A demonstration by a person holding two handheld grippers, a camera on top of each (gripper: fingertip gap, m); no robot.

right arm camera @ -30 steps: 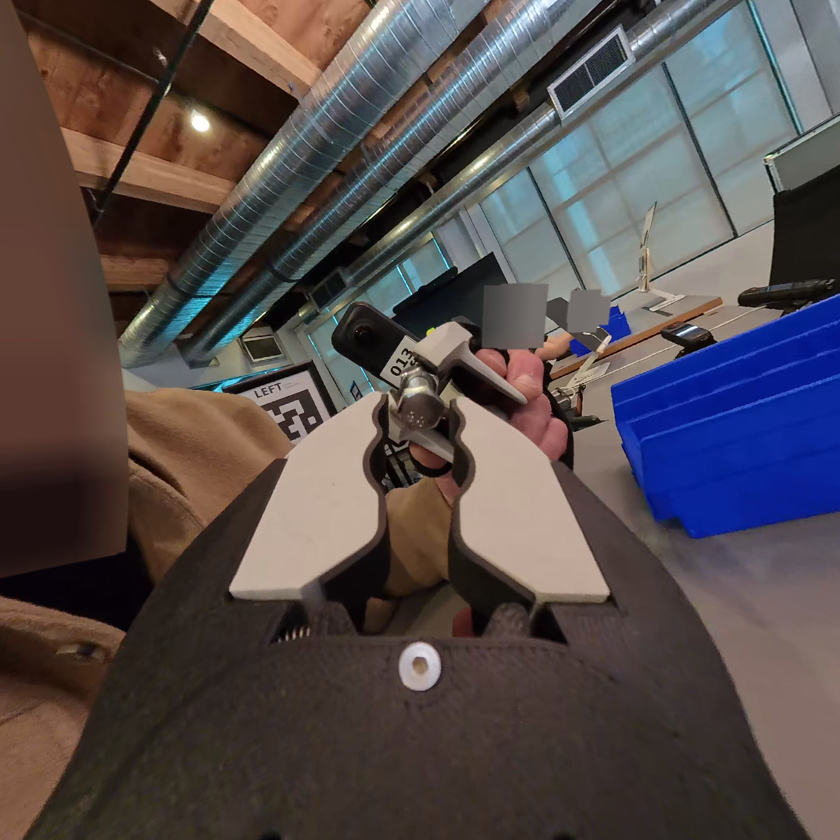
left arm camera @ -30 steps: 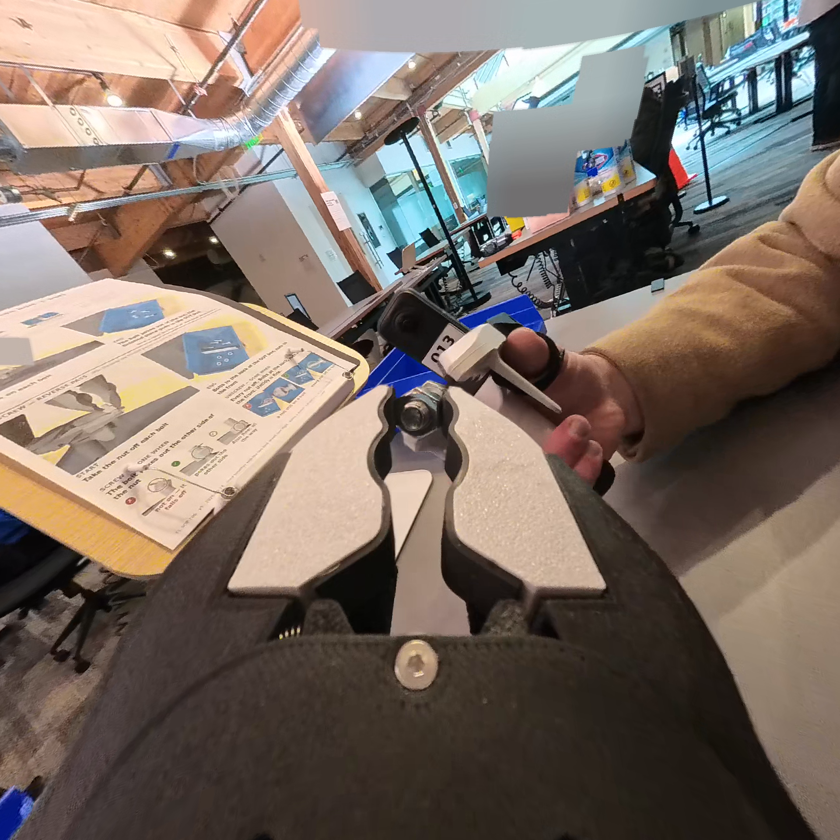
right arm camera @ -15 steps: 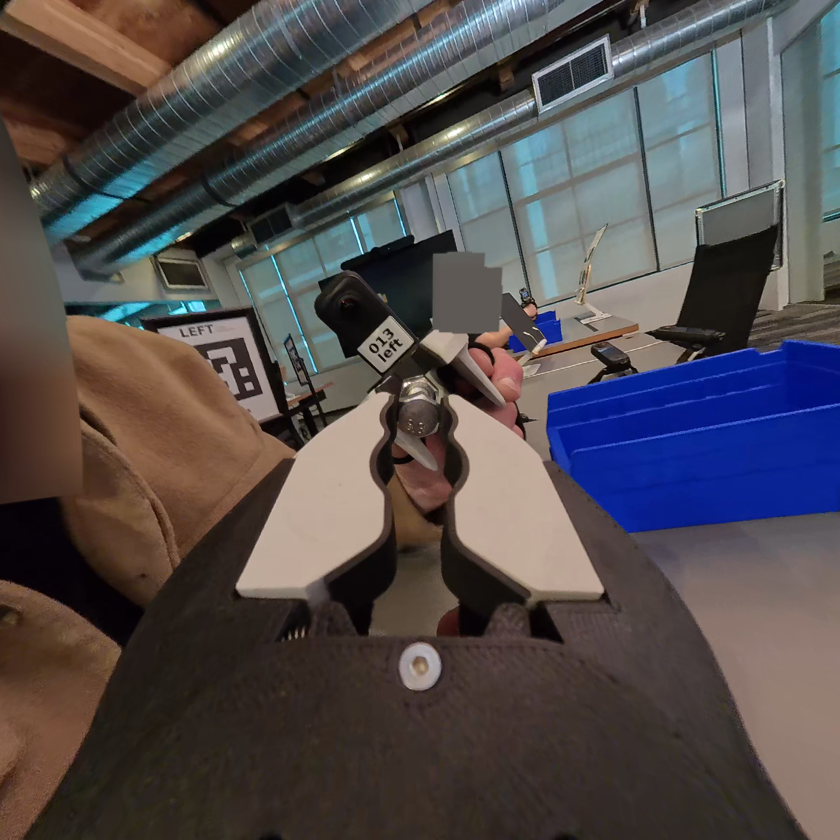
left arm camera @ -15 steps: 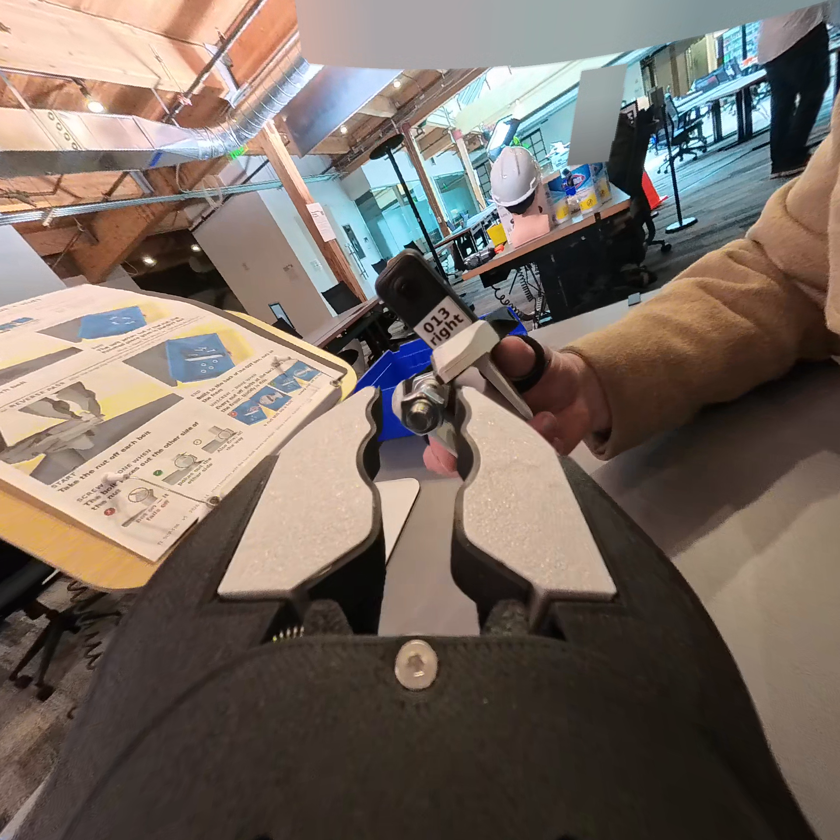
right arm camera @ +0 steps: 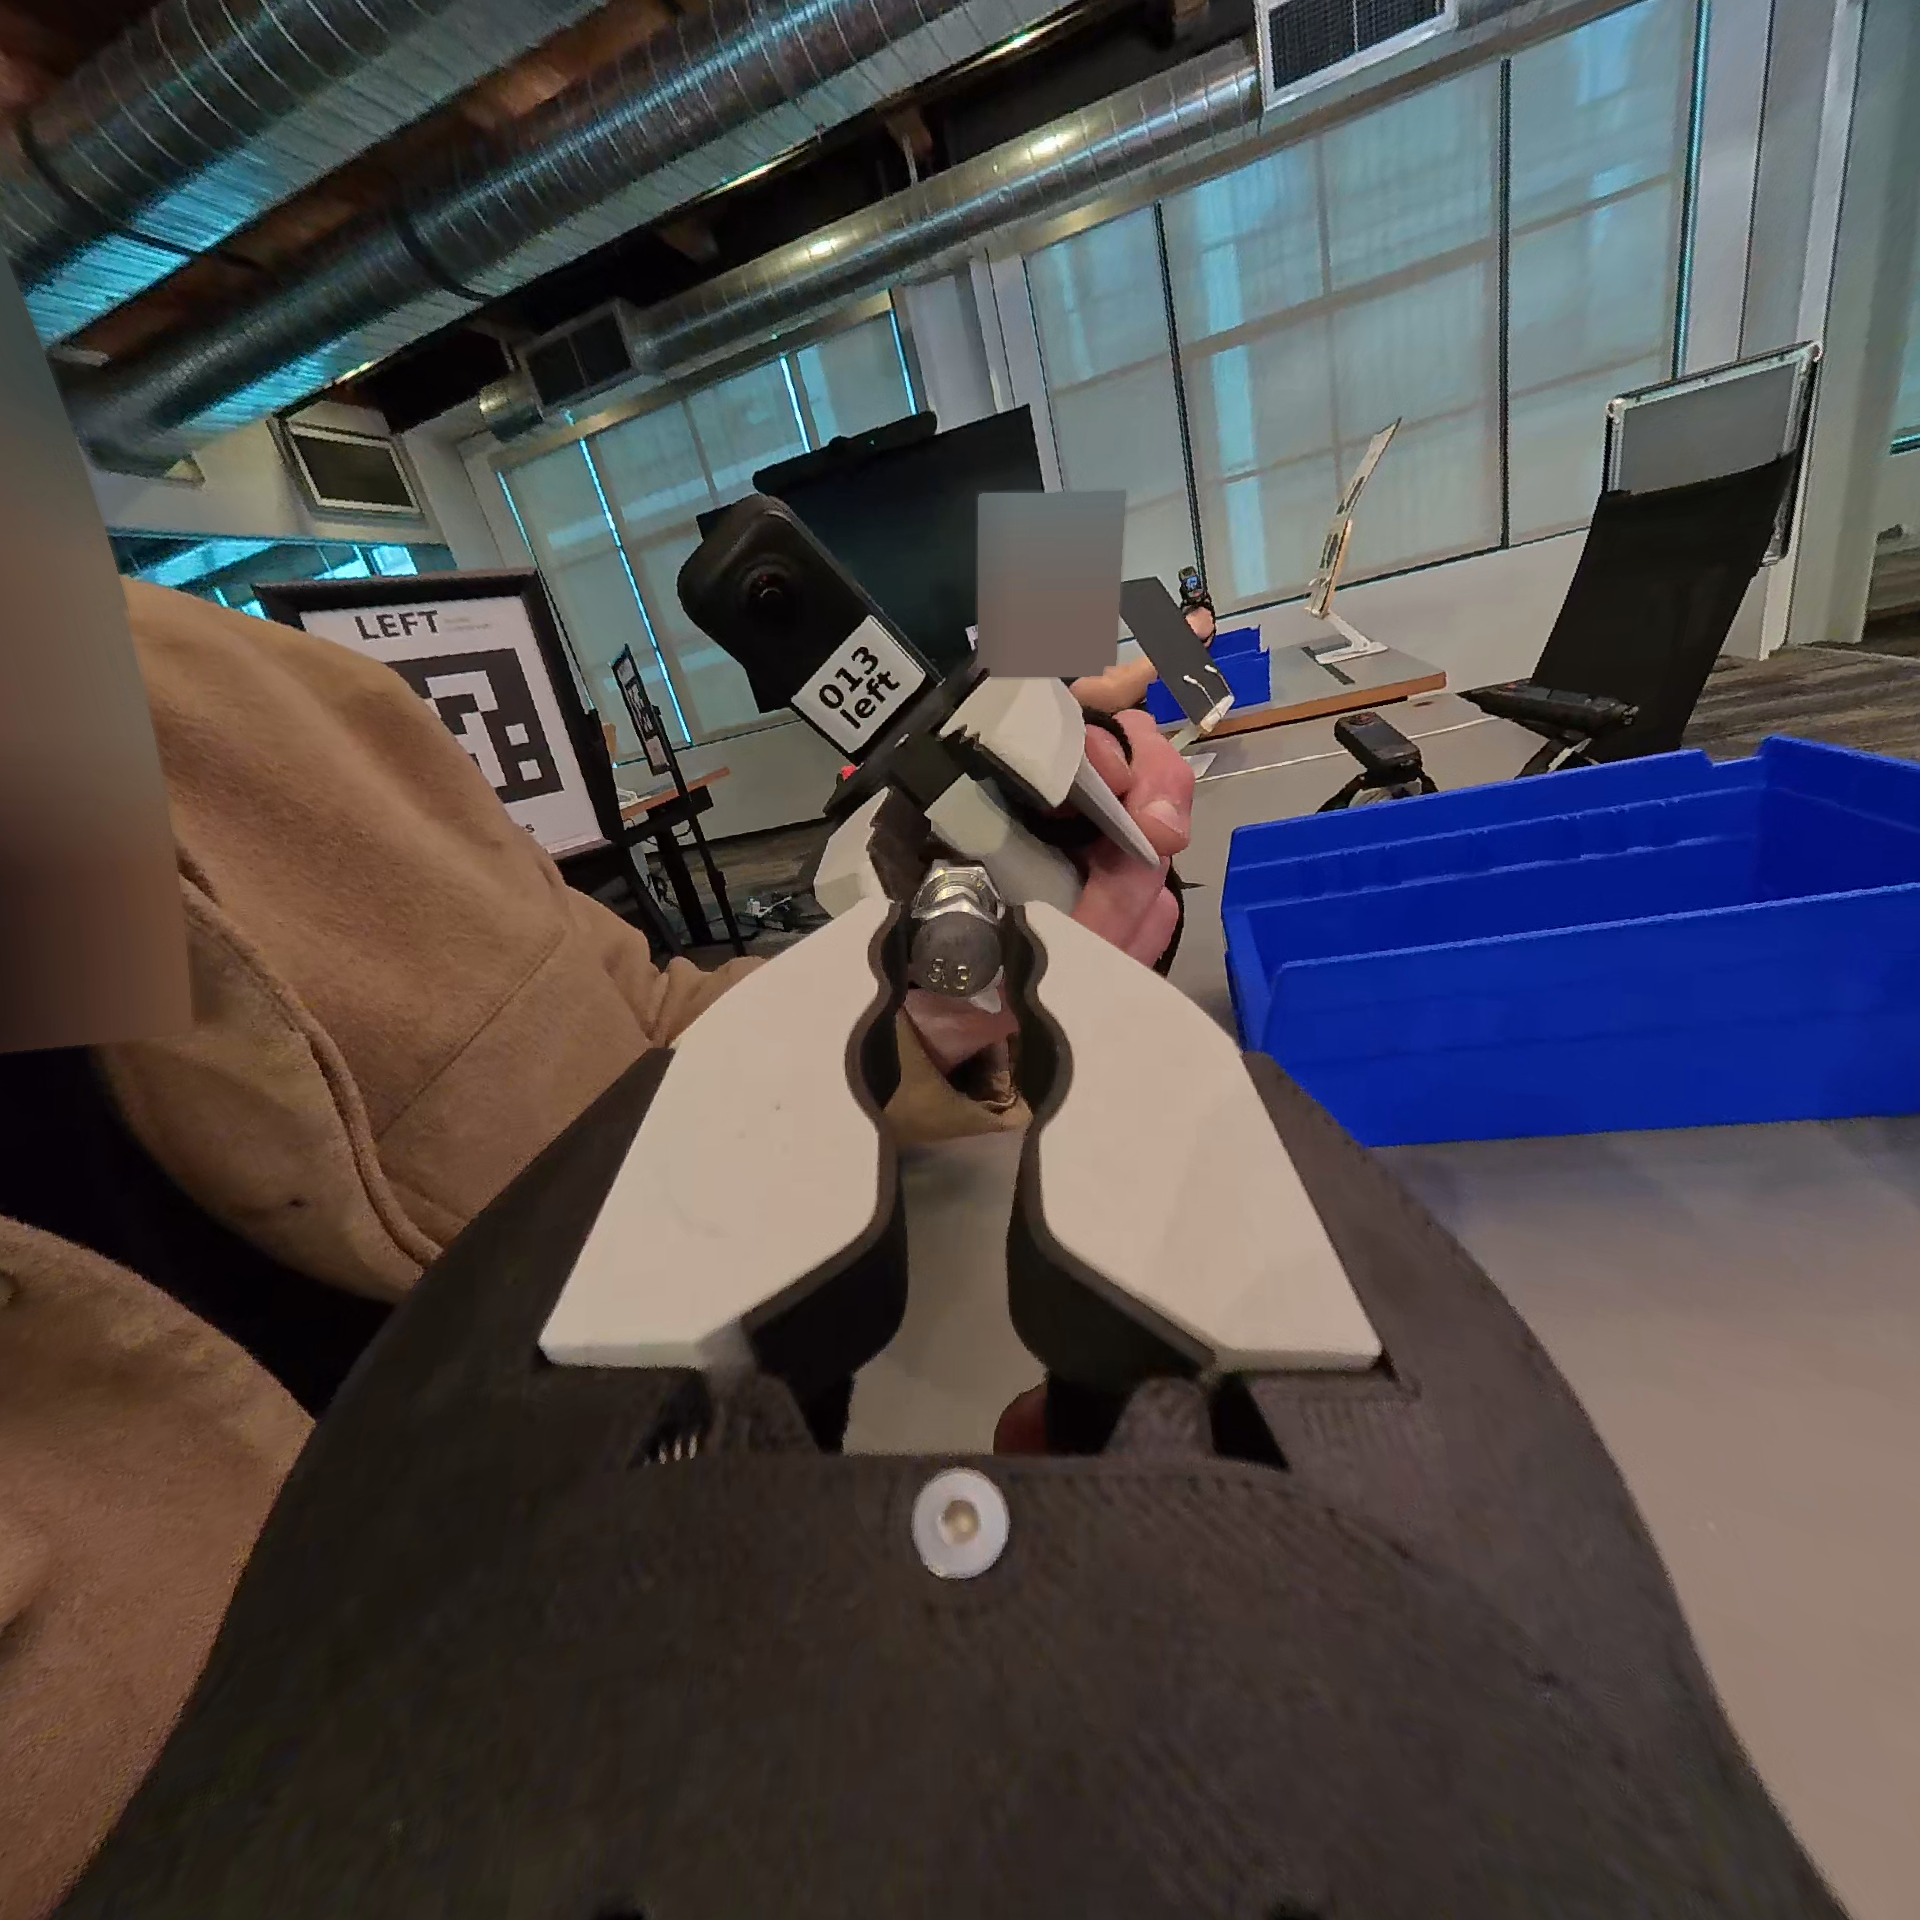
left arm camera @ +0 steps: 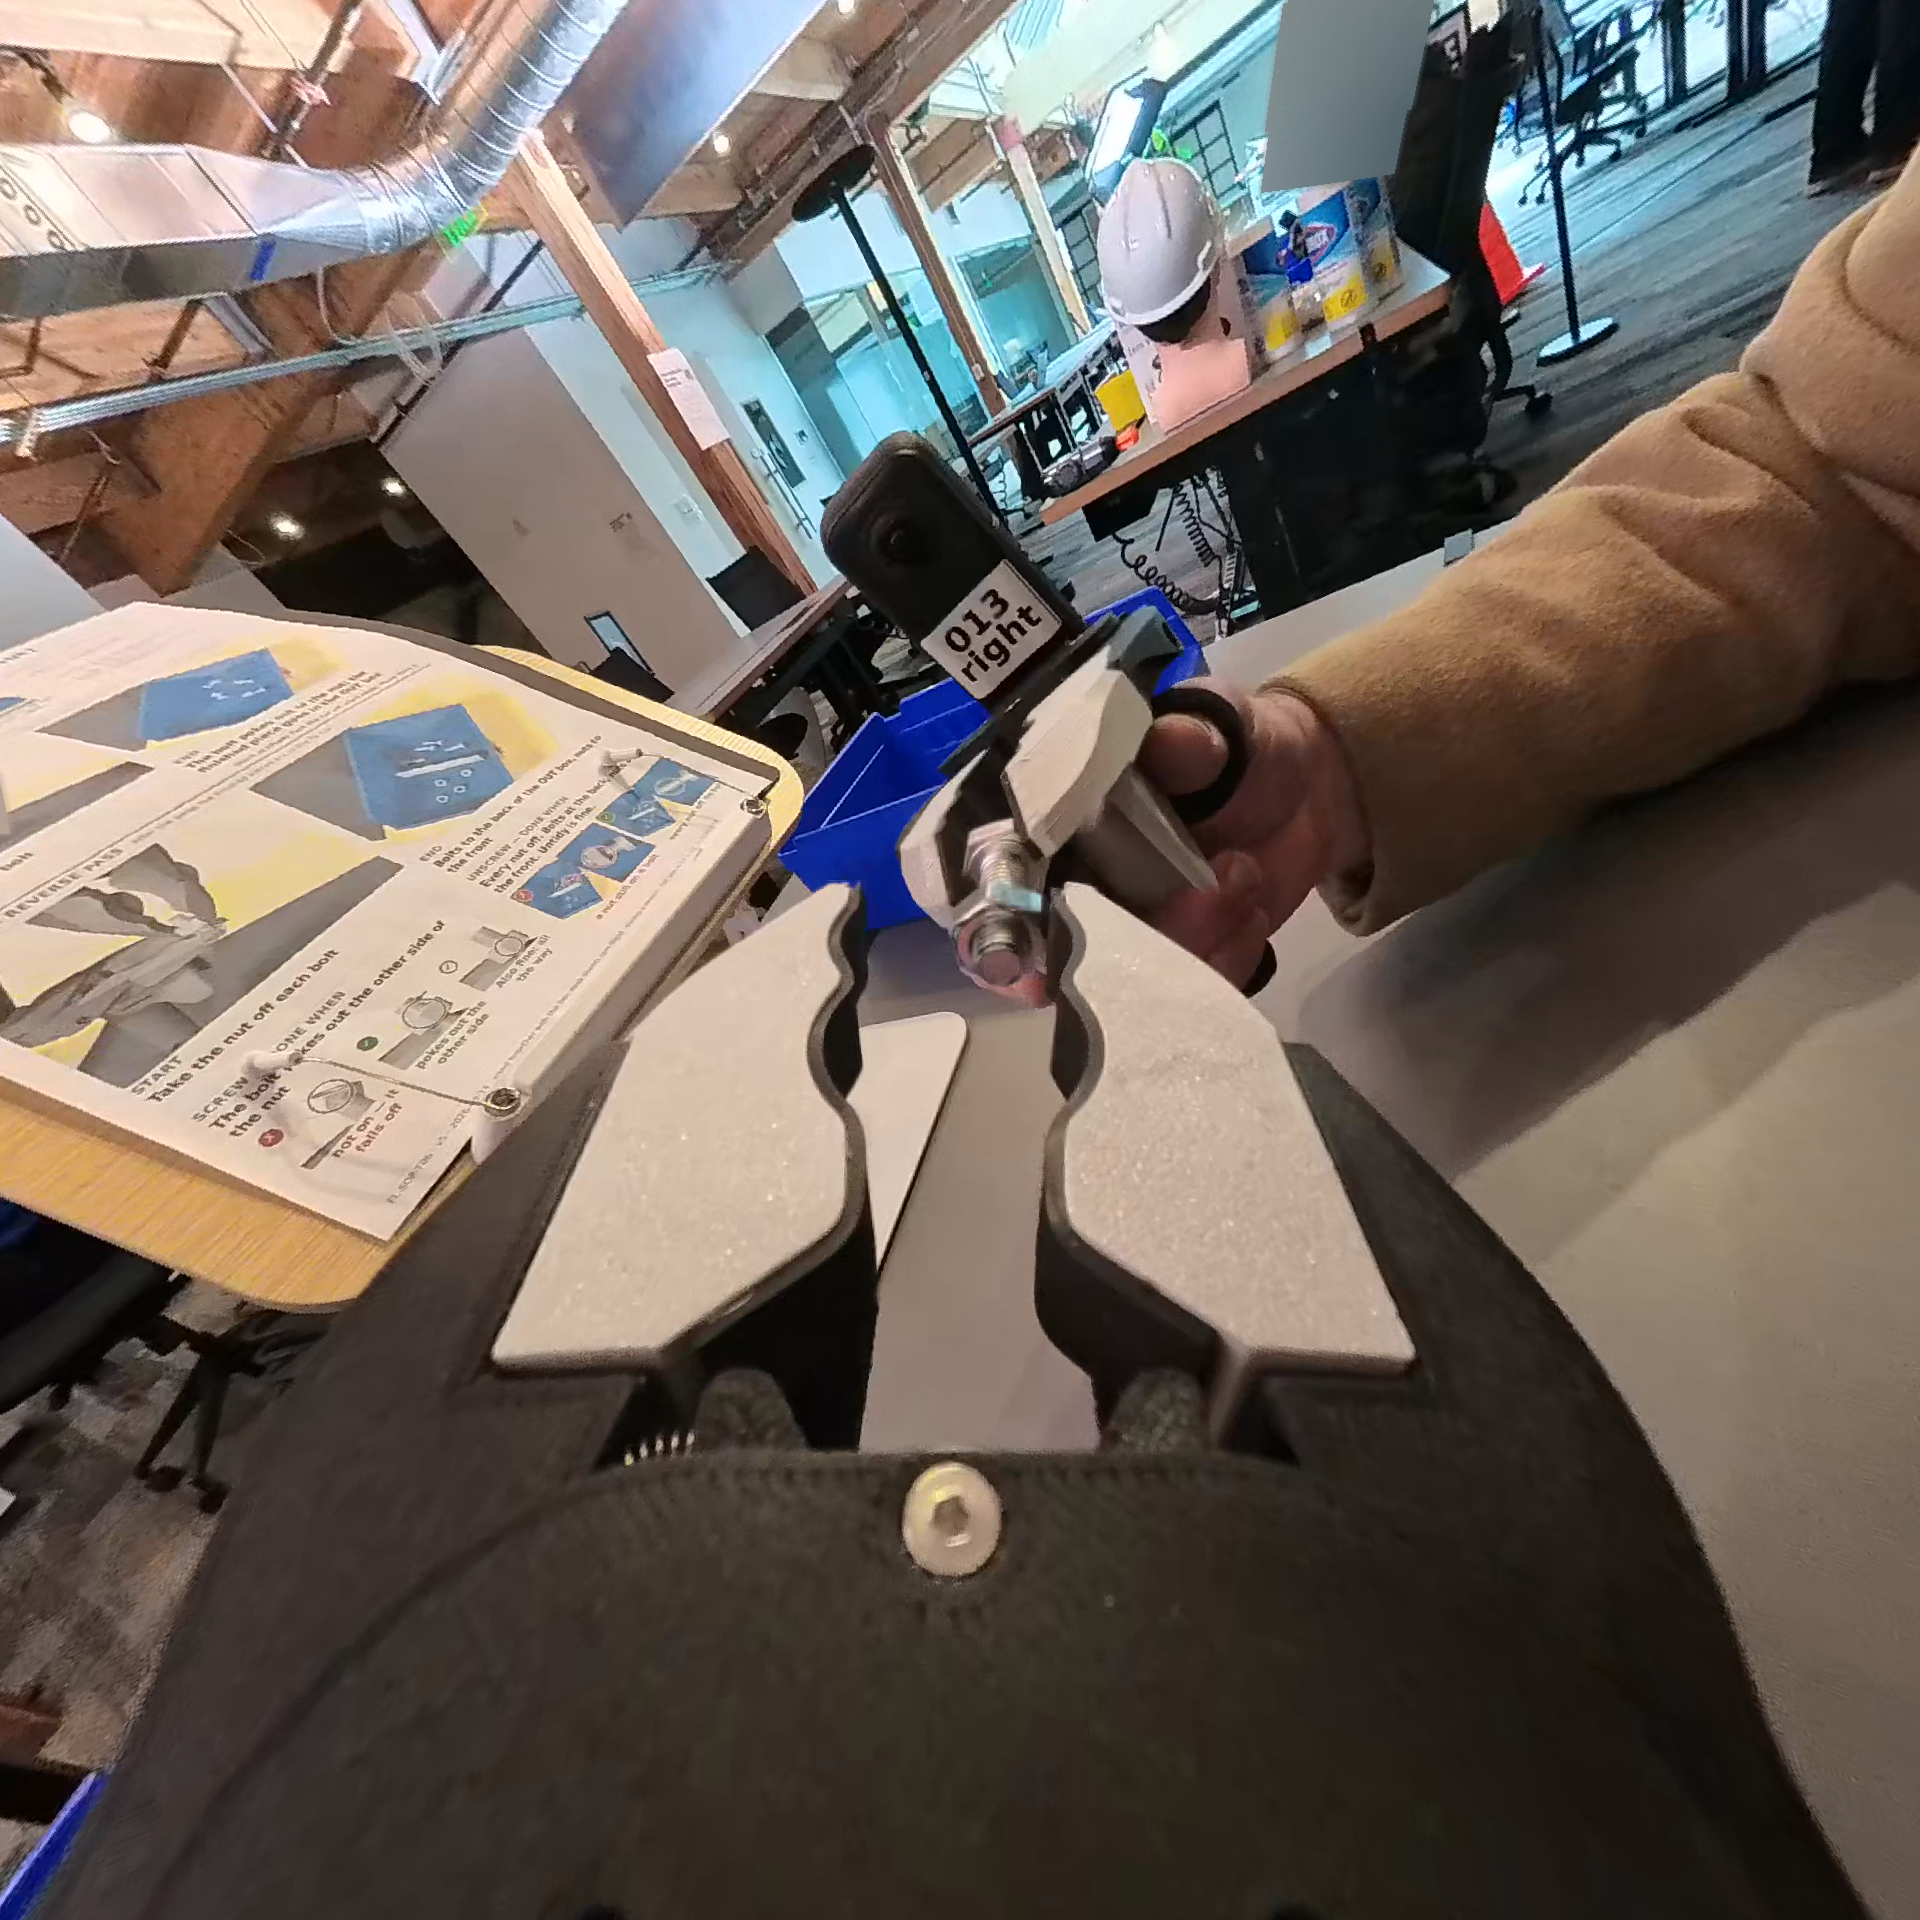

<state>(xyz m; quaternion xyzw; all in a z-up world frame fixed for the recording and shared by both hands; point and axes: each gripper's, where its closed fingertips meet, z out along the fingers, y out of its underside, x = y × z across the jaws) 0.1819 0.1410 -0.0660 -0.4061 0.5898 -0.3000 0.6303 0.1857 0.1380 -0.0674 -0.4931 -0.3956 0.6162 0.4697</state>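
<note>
The left hand-held gripper (left arm camera: pixel 951 951) has its fingers spread, with a clear gap between them, and the nut end of a steel bolt (left arm camera: pixel 1000 940) lies just against its right fingertip. The right hand-held gripper (right arm camera: pixel 958 961) pinches that same bolt (right arm camera: pixel 954 943) by its head between its fingertips, above the grey bench (left arm camera: pixel 1558 1195). To the left in the left wrist view a printed sheet (left arm camera: pixel 312 852) lies on a wooden board (left arm camera: pixel 187 1205) that overhangs the bench edge. A blue bin (right arm camera: pixel 1579 956) stands on the bench to the right in the right wrist view. Farther off, a white hard hat (left arm camera: pixel 1153 239) sits on another table.
</note>
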